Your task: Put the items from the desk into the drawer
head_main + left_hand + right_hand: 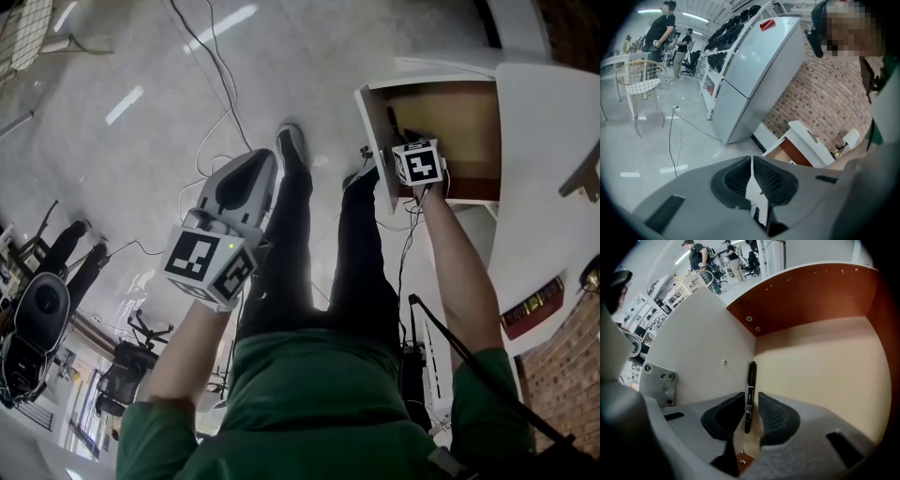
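The open drawer (469, 117) has a tan floor and white walls and juts from the white desk (553, 187). My right gripper (401, 136) points steeply down into the drawer's left end. In the right gripper view a black marker pen (751, 380) stands between the right gripper's (751, 398) pads, by the drawer's white side wall (703, 357). There is a visible gap beside the pen, so the jaws are open. My left gripper (269, 157) hangs over the floor, left of the person's legs. It is shut and empty (752, 159).
Cables (216, 84) trail across the grey floor. The person's legs and shoes (291, 141) stand just left of the drawer. The left gripper view shows a grey fridge (754, 75), a wire chair (640, 79), a brick wall and people far off.
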The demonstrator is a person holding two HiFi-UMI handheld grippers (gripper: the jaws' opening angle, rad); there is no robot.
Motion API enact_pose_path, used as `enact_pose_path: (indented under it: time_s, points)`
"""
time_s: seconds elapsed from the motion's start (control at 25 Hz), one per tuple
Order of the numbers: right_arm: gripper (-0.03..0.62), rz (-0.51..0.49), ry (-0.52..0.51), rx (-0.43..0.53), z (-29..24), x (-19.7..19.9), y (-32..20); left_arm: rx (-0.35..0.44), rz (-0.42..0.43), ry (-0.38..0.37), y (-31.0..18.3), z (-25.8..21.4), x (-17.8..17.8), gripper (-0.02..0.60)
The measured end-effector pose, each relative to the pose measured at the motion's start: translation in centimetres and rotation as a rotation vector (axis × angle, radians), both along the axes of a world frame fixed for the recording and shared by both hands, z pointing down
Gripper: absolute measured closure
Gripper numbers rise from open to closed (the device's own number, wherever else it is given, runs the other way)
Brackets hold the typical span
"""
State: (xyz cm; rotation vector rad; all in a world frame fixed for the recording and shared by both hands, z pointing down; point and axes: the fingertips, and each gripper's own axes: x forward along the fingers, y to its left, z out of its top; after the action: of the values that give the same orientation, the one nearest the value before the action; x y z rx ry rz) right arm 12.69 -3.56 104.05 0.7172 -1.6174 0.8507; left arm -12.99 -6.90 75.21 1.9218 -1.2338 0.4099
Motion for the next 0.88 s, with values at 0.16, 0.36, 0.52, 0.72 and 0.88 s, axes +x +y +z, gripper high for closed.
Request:
enact_pose_path:
  time_s: [0.16, 0.36, 0.52, 0.72, 0.88]
  points:
    - [0.487, 0.043, 0.003, 0.023, -0.9, 0.7, 0.0, 0.020, -0.009, 0.010, -0.2, -0.7, 0.4, 0.568]
    - [0.493, 0.055, 0.034, 0.143, -4.6, 1.2, -0.9, 0.061, -0.013, 0.021, -1.1, -2.6, 0.6, 0.568]
    - [0.520, 0.057, 0.035, 0.277, -9.6, 0.2, -1.6, 0.085, 0.003, 0.032, -1.9, -4.6, 1.5, 0.568]
    - [0.539, 0.169, -0.112, 0.330, -17.2, -1.0, -2.3, 0.152, 0.026, 0.034, -3.5, -9.5, 3.2, 0.568]
    - [0.586, 0.197, -0.263, 0.404, -25.4, -2.8, -4.8, 0.232, 0.043, 0.036, -5.2, -14.8, 4.2, 0.568]
